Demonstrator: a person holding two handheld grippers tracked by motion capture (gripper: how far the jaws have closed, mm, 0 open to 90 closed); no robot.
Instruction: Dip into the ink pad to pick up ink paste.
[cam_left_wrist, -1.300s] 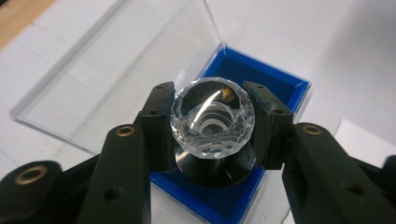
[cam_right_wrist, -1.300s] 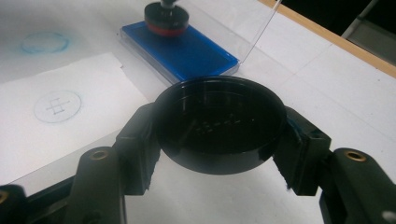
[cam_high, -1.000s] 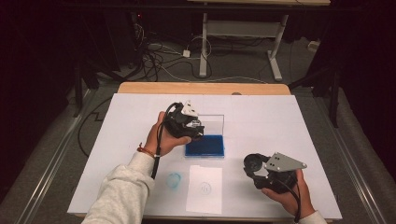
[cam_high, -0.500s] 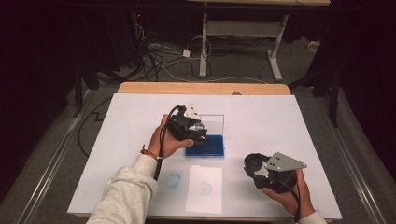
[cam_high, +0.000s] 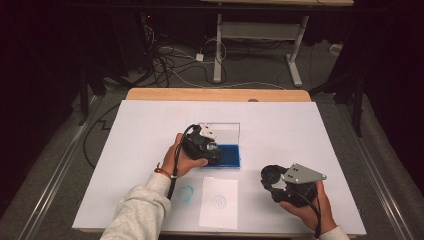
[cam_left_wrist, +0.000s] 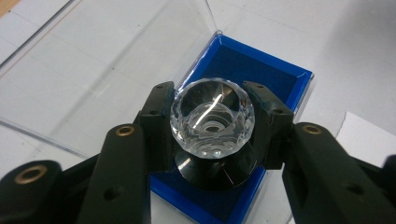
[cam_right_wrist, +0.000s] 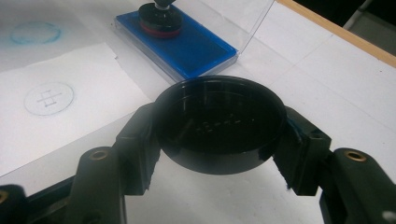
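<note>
Dark room, grey floor (cam_high: 60, 165), tangled cables (cam_high: 167, 60); white-legged desk (cam_high: 255, 45) behind wooden table (cam_high: 215, 94) under white sheet (cam_high: 150, 130)

My left gripper (cam_high: 212, 151) reaches forward over mid-table, its jaws clamped on a faceted clear knob (cam_left_wrist: 213, 118). My right gripper (cam_high: 274, 178) sits nearer me at the right, jaws pinching a round black cap (cam_right_wrist: 220, 123).

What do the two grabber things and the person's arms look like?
Both grippers, left gripper and right gripper, are chunky and black, with brass-ringed holes on the jaws. Each carries a grey three-cornered plate and trails a black cable. The left arm wears a light grey sleeve and a reddish wristband.
</note>
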